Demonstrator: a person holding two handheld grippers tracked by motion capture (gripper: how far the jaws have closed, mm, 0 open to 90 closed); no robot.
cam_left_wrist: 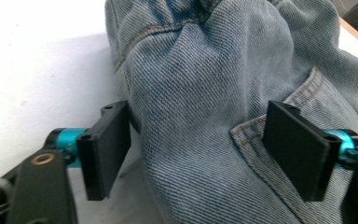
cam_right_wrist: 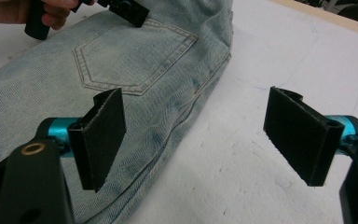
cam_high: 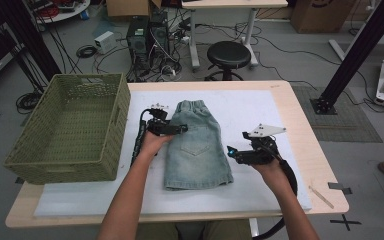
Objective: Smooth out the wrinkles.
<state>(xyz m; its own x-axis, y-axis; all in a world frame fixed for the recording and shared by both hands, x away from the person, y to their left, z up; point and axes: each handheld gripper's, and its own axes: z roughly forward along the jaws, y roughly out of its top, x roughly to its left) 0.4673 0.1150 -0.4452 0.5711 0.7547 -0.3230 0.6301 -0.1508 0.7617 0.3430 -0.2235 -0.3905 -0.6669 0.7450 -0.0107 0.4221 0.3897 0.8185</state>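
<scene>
White foam sheet [cam_high: 260,107] covers the wooden table [cam_high: 300,130]; cables and a stool [cam_high: 228,54] on the floor behind. Shorts [cam_high: 197,147] lie flat at mid-sheet, long axis running away from the person, elastic waistband at the far end, leg hems near. Faded blue denim, twill weave, tan stitching, one patch pocket facing up. Green woven basket [cam_high: 110,130], rectangular, sits on the table's left, nothing visible inside. Left gripper [cam_high: 177,129] at the shorts' upper left edge, jaws wide, denim bulging between them, pads not pressing. Right gripper [cam_high: 232,152] just beside the right edge, jaws wide apart, nothing held.
</scene>
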